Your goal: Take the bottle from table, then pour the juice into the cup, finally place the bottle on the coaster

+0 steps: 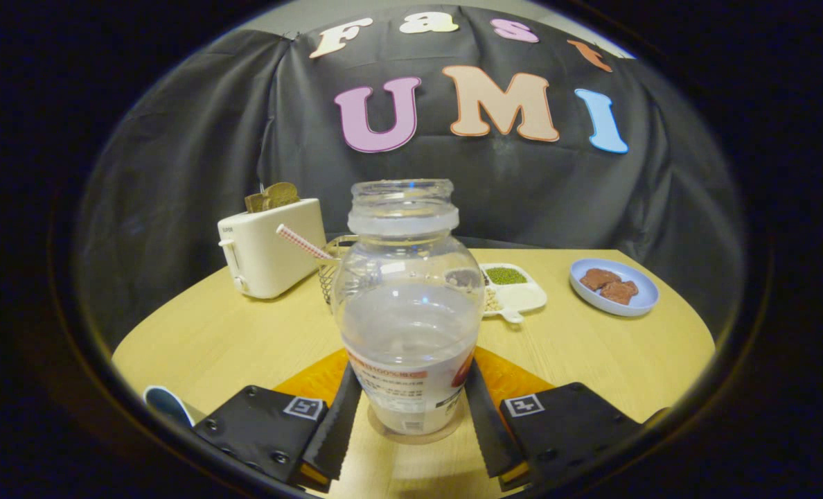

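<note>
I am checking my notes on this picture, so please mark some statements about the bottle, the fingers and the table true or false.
1. The clear plastic bottle stands upright between the gripper fingers. True.
2. The bottle has a cap on. False: its mouth is open.
3. The white toaster holds brown slices. True.
4. The blue plate is bare. False: brown pieces lie on it.
5. The bottle lies on its side on the wooden table. False: it stands upright.
</note>
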